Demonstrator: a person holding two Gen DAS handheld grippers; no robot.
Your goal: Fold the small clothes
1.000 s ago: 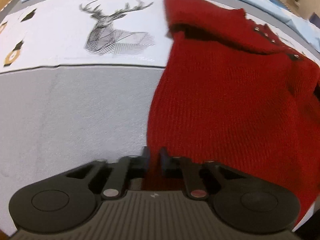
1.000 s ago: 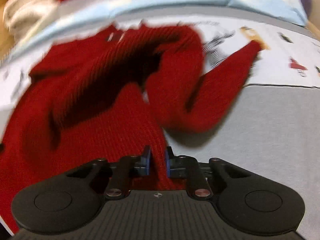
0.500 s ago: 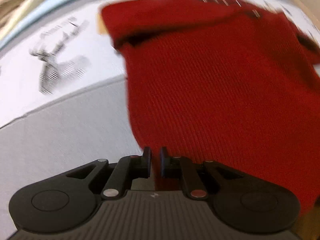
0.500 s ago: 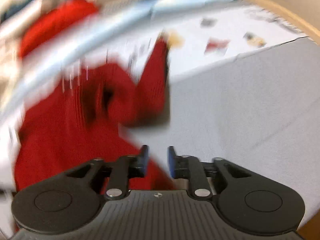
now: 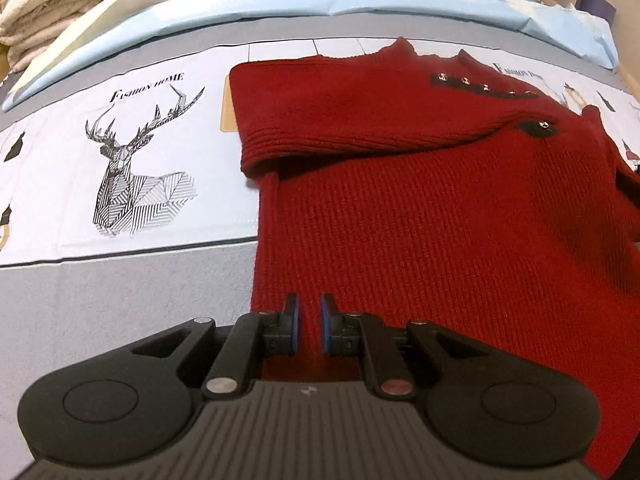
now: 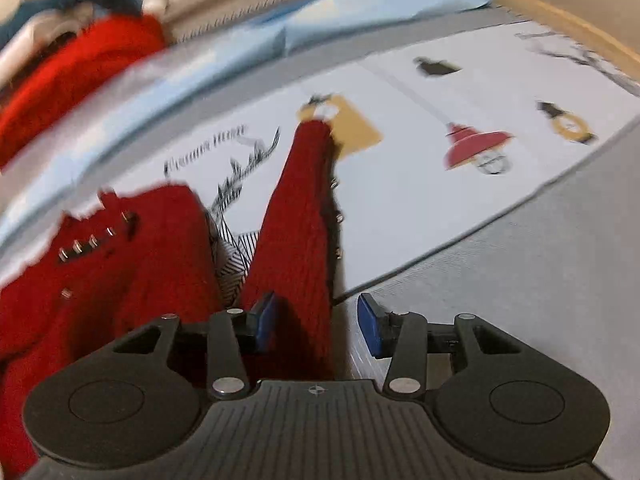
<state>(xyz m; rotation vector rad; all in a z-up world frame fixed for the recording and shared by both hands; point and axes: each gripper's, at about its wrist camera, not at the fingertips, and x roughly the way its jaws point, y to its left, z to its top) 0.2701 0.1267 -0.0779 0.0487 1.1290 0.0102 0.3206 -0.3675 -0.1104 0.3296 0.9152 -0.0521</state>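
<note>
A red knitted sweater [image 5: 440, 208] is spread on a grey bedsheet with a white deer-print band [image 5: 120, 152]; cream folded blankets [image 5: 44, 4] are stacked beyond it. The left gripper [image 5: 308, 330] is clenched on the sweater hem; the right gripper [image 6: 316, 324] is closing, pads off the sleeve between them.

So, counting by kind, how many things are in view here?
Red knitted garments: 2, the red sweater and a second red garment at the back.
Handheld grippers: 2, the left gripper, and the right gripper, its jaws closing with the sweater's sleeve between them.
Cream blanket stack: 1.
Total: 5.
</note>
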